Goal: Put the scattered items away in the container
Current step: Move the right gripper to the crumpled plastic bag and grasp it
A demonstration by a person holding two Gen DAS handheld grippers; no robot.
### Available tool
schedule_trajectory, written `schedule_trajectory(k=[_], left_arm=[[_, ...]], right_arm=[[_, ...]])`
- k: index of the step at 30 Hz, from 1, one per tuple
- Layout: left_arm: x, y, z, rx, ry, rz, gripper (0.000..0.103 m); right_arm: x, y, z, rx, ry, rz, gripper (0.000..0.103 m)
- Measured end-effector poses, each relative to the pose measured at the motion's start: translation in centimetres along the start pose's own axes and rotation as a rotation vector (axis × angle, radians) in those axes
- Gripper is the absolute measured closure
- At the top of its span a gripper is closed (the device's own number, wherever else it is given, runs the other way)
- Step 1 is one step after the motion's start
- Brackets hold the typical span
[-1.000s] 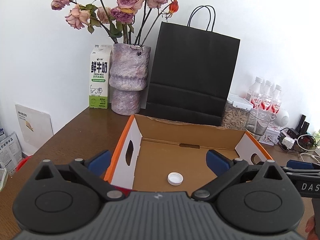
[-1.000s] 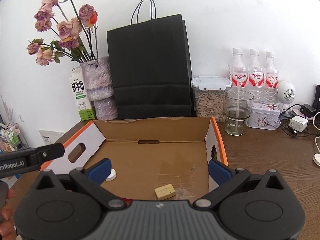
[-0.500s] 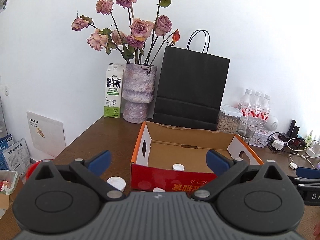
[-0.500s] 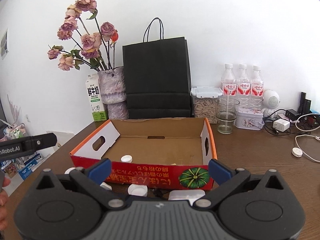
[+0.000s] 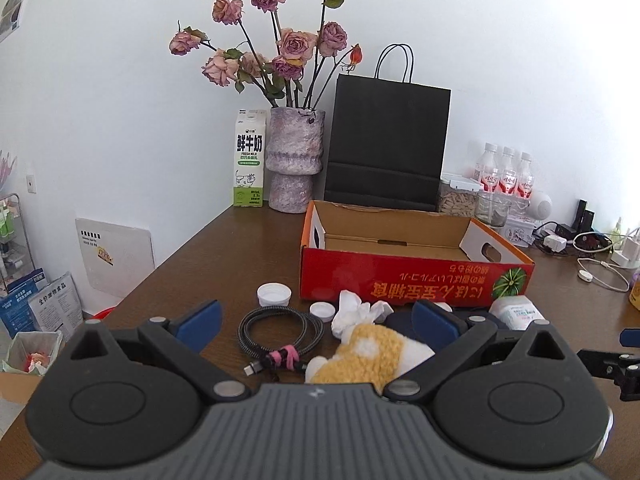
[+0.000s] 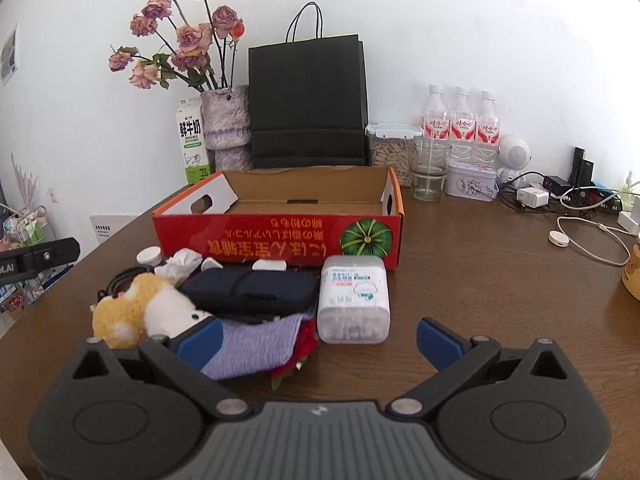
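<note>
A red and orange cardboard box (image 5: 400,280) (image 6: 280,240) stands open on the brown table, its floor hidden from here. In front of it lie a coiled black cable (image 5: 280,332), two white caps (image 5: 273,294), crumpled tissue (image 5: 356,314), a yellow and white plush toy (image 5: 368,354) (image 6: 136,308), a dark blue pouch (image 6: 252,290), a cotton swab box (image 6: 354,300), a purple cloth (image 6: 260,344) and something red (image 6: 306,340). My left gripper (image 5: 316,320) is open above the cable and plush. My right gripper (image 6: 320,338) is open over the cloth and swab box.
Along the wall stand a milk carton (image 5: 249,164), a vase of dried roses (image 5: 294,160), a black paper bag (image 5: 388,144), a jar, a glass (image 6: 429,174), water bottles (image 6: 460,124) and a tin. Chargers and cables (image 6: 580,216) lie at right. The table edge drops off at left.
Both grippers have pulled back and up from over the box. The box interior has dropped out of sight and the scattered items in front of it have come into view.
</note>
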State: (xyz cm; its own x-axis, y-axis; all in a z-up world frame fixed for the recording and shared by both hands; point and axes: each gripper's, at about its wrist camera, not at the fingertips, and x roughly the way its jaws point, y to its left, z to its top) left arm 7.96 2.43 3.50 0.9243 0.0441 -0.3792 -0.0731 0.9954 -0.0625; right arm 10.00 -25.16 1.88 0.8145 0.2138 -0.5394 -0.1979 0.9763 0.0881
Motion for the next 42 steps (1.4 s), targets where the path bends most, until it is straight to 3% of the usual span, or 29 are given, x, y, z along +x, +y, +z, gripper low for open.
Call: schedule_trajectory(k=[5,11,30,33,37,42], left_arm=[[-2.2,1.0,-2.5,-0.039,0.022,0.073,0.0],[-3.9,1.4,-3.4,-0.064,0.037,0.036,0.0],[-2.4,1.4,-4.3,-0.07,0.114,0.036,0.0],[-2.0,1.5,-4.3,-0.071,0.126,0.044,0.0],[-1.3,1.4,-4.4,-0.065,0.144,0.041,0.0],[-0.3,1.0,-4.7,-0.04,0.172,0.031,0.0]], right_arm=[[-2.6,0.8,-2.3,-0.021,0.01,0.021,0.0],[-4.1,2.2,-4.0,-0.065,0.023,0.029,0.0],[-0.1,1.9,-5.7,-0.021,0.147,0.036,0.002],[0.6,1.7,-5.7,-0.003,0.156,0.045,0.012],[1.1,1.5,-5.4,0.003,0.152,0.043,0.05],[0.6,1.3,-5.3,-0.005,0.108,0.081,0.055]])
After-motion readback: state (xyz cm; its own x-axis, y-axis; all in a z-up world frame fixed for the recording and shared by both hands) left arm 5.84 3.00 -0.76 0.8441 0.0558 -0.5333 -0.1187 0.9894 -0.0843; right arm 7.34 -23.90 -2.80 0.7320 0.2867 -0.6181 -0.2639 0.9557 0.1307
